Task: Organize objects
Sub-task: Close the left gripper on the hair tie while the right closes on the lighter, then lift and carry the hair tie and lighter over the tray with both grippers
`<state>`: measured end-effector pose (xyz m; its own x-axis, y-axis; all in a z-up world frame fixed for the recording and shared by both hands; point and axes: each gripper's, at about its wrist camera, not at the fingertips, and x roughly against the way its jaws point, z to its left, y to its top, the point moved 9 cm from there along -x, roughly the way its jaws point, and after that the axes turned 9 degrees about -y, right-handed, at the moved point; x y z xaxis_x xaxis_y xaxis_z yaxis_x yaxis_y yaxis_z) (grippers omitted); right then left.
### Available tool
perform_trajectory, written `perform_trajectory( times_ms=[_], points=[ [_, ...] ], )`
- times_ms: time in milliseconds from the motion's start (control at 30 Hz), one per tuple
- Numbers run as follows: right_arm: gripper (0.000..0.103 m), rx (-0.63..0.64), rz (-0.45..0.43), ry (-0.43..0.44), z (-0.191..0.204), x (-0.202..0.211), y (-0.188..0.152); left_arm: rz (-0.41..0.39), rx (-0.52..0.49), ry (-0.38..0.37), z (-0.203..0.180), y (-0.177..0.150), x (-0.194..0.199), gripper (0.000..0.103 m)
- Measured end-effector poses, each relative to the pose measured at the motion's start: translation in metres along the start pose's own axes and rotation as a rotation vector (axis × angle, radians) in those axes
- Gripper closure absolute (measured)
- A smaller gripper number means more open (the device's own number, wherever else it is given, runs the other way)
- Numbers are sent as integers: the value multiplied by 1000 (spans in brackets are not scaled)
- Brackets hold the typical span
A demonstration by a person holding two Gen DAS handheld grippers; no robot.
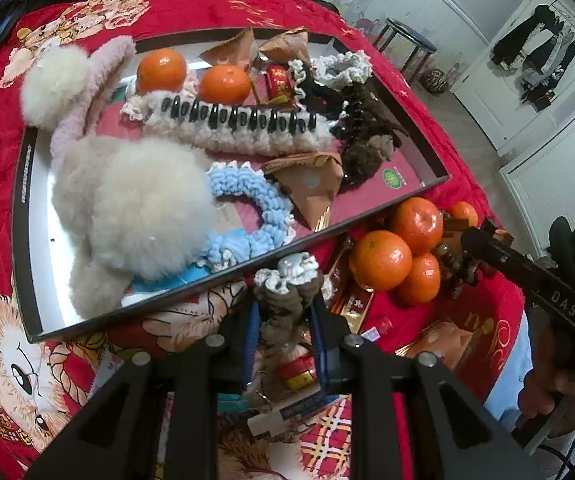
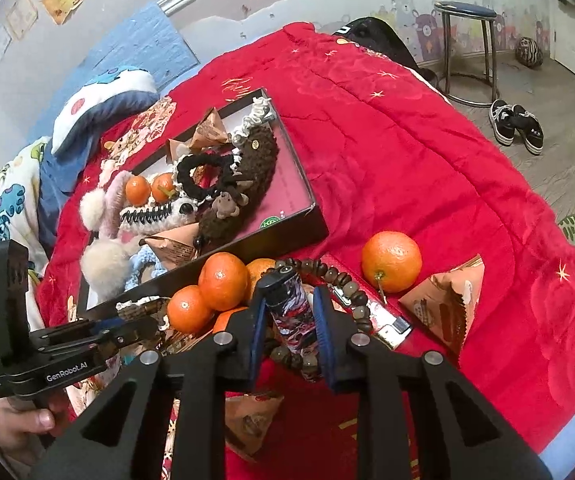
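**Ana:** Red quilt (image 2: 407,140) under everything, and the shallow black-rimmed box (image 1: 367,224) lies on it. What does the left gripper (image 1: 287,280) have?

**Ben:** Its pads are clamped on a brown scrunchie with a white frilled edge (image 1: 289,288). That sits just outside the box's near rim, not inside it.

**Ana:** And the right gripper (image 2: 289,312)?

**Ben:** A lighter with a red, white and black pattern (image 2: 291,312) stands between its blue-padded fingers (image 2: 323,328), black cap toward the box. The jaws are closing on it, and the pads look to be against its sides.

**Ana:** What lies close to the box?

**Ben:** A cluster of tangerines (image 2: 223,286) just outside its near corner, beside a string of brown beads (image 2: 339,280) that loops under the lighter. One more tangerine (image 2: 391,260) sits apart, farther from the box, next to a tan triangular packet (image 2: 447,304).

**Ana:** And inside the box?

**Ben:** Two small tangerines (image 1: 191,76) toward the far side, a fluffy cream pompom (image 1: 135,208) at the near end, a blue crocheted scrunchie (image 1: 263,208) touching it, a row of black press-on nails (image 1: 239,116) on a white fuzzy band, and a dark brown knitted piece (image 2: 255,184) along the side nearest the bare quilt.
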<state>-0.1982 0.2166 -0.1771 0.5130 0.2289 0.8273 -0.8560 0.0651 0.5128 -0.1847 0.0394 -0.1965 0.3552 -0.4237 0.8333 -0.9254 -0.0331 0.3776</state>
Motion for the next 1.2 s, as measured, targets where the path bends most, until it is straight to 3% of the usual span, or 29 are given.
perform_trajectory(
  times_ms=[267, 867, 1200],
  points=[
    [82, 4, -32, 3, 2, 10, 4, -22, -48, -11, -11, 4, 11, 80],
    [85, 57, -111, 15, 18, 30, 18, -98, -52, -33, -16, 12, 46, 80],
    [86, 21, -117, 55, 18, 33, 27, -121, -57, -46, -21, 18, 58, 80]
  ],
)
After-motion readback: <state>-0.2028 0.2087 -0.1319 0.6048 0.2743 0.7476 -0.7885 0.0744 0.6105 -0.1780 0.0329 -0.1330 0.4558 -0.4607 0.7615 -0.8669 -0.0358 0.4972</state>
